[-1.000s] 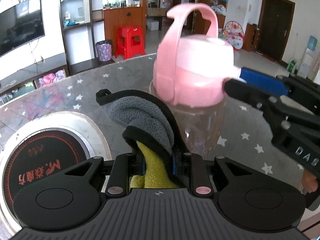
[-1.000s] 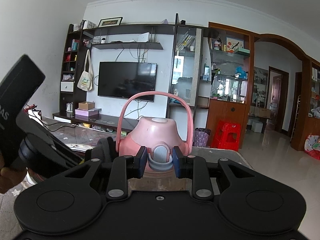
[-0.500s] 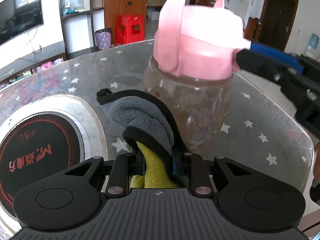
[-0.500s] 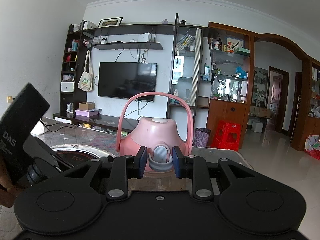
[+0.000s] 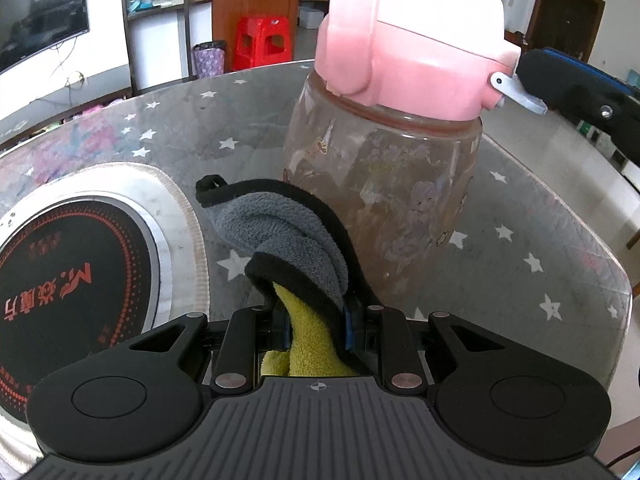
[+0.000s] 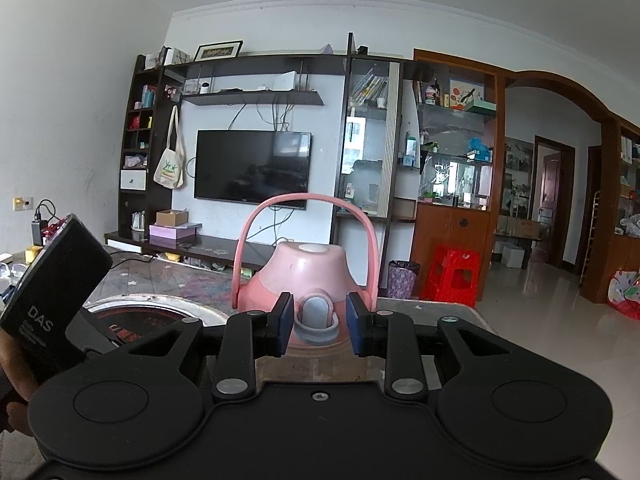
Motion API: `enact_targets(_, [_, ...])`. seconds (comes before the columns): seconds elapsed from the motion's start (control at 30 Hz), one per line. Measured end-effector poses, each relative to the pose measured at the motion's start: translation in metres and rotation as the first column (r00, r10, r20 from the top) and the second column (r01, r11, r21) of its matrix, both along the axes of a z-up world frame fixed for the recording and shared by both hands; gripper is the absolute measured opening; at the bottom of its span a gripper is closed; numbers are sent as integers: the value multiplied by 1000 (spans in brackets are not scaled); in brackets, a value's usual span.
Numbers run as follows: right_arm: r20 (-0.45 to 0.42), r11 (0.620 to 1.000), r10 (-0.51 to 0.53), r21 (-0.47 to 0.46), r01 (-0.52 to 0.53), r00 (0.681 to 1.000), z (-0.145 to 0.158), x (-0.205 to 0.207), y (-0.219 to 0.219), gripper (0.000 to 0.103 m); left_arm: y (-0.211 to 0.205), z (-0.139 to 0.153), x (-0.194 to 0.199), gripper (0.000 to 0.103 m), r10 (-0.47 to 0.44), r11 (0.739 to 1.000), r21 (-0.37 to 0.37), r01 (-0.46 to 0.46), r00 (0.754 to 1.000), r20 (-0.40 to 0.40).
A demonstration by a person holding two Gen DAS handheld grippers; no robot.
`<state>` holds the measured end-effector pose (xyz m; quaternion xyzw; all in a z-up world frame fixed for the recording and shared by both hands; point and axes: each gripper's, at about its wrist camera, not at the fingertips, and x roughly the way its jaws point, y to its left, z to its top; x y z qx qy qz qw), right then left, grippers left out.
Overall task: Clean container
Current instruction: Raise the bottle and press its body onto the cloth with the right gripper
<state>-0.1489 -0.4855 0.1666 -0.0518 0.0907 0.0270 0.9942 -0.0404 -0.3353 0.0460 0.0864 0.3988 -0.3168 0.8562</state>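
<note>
A red stool [image 5: 266, 42] stands beyond the starred table [image 5: 520, 248], near a wall-mounted television [image 6: 252, 167].

Bright daylight, both views sharp. Heavy fisheye bend, corners black. pink lid [image 5: 412, 36] blown out around 12 o'clock, soft glare on glass tabletop [image 5: 520, 208], ceiling vignette at 1 in right view.
</note>
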Motion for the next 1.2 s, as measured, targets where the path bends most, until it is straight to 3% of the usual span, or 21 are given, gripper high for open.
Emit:
enact_targets(0.13, [7,1000,-6,7,6,1000,4,-4,-5,33,3,0,-1,22,9,1000,2,-9,1000,2])
enact_targets(0.2, [11,1000,-11,9,11,1000,5,-6,-7,39,4,1,-2,22,13,1000,0,-13,1000,3])
enact_targets(0.43, [21,999,-29,15,29,999,8,-10,-13,39,9,4,-4,22,30,1000,-4,-30,999,11])
enact_targets(0.53, [23,999,-45,18,44,999,8,-12,-18,49,12,5,-6,23,43,999,-4,-43,999,14])
enact_targets(0.6, [23,998,-61,19,60,998,7,-13,-24,49,14,6,-6,25,47,999,-4,-47,999,18])
enact_targets(0.73, [6,996,-91,28,90,996,6,-12,-38,50,17,8,-9,30,62,998,-16,-62,998,22])
enact_targets(1.07, [-49,989,-142,35,144,989,-6,-12,-46,66,26,18,-19,49,99,994,-52,-97,994,46])
enact_targets(1.2, [-75,986,-155,44,159,985,-11,-9,-48,71,28,19,-23,51,109,993,-58,-106,993,52])
